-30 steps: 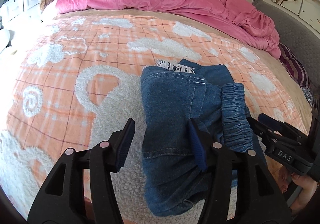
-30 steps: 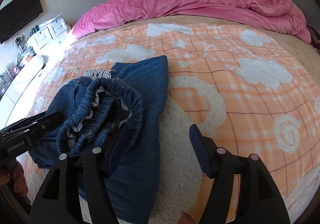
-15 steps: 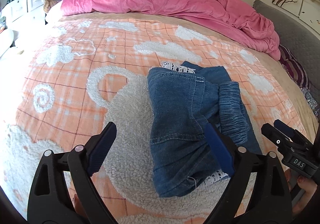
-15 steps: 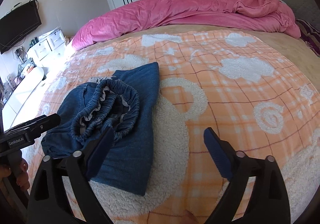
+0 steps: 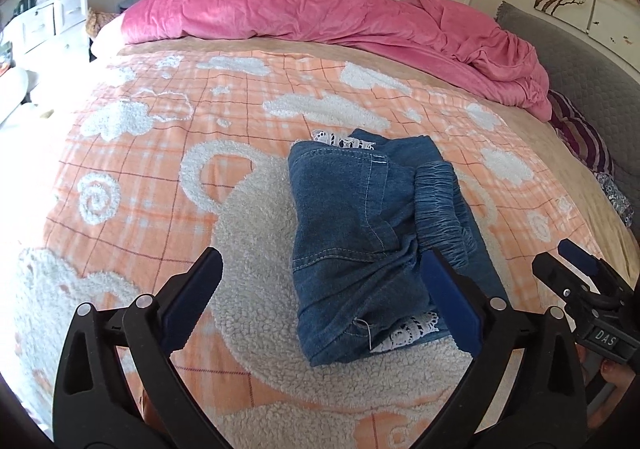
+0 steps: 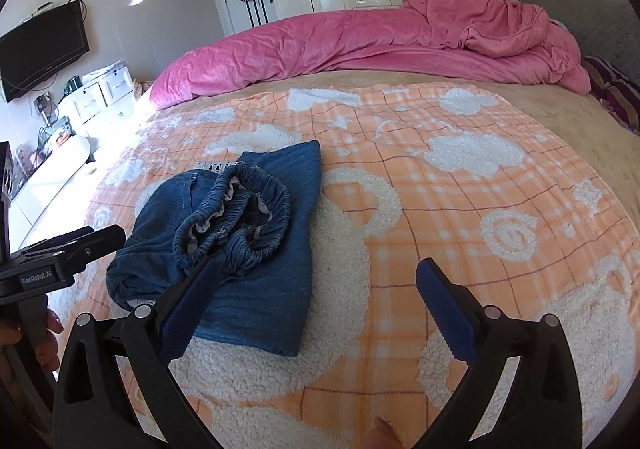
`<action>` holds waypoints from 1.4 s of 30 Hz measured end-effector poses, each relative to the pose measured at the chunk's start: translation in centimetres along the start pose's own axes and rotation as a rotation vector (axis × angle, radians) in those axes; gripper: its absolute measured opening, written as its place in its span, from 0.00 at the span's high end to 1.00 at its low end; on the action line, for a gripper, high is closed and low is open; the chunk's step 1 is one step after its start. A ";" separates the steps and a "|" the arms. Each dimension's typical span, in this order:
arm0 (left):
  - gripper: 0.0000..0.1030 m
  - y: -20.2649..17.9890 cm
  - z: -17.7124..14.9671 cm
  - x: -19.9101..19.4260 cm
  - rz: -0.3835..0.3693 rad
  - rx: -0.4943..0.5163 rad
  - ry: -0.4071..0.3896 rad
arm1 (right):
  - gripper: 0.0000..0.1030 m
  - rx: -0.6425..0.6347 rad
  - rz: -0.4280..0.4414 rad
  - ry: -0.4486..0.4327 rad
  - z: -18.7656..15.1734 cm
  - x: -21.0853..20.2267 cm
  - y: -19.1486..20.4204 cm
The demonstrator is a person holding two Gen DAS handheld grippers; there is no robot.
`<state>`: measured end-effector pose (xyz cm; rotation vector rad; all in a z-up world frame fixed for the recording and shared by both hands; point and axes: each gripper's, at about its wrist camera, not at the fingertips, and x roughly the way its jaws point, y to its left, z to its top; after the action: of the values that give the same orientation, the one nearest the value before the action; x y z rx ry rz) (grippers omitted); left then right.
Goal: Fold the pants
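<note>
Left wrist view: left gripper (image 5: 320, 289) spread wide, holding nothing, raised over bed blanket (image 5: 160, 153); folded denim pants (image 5: 372, 233) lie ahead, w/ right finger in front of them. Right wrist view: right gripper (image 6: 316, 299) also wide apart, empty, angled down; pants (image 6: 240, 233) at left, bunched waistband (image 6: 236, 217) on top.

Both wrist views near and low over the bed, facing the pink duvet (image 5: 340, 17), sharing the pants (image 5: 360, 233) from opposite sides
</note>
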<state>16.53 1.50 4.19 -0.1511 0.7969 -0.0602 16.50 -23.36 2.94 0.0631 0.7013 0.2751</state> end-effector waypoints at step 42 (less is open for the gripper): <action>0.09 -2.3 -10.3 -10.0 0.032 -0.013 -0.146 | 0.05 -0.011 0.043 -0.141 -6.5 -10.5 1.3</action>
<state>2.18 -0.77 4.58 -0.1528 0.6537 -0.0133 4.34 -25.18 4.79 0.0864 0.5592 0.3129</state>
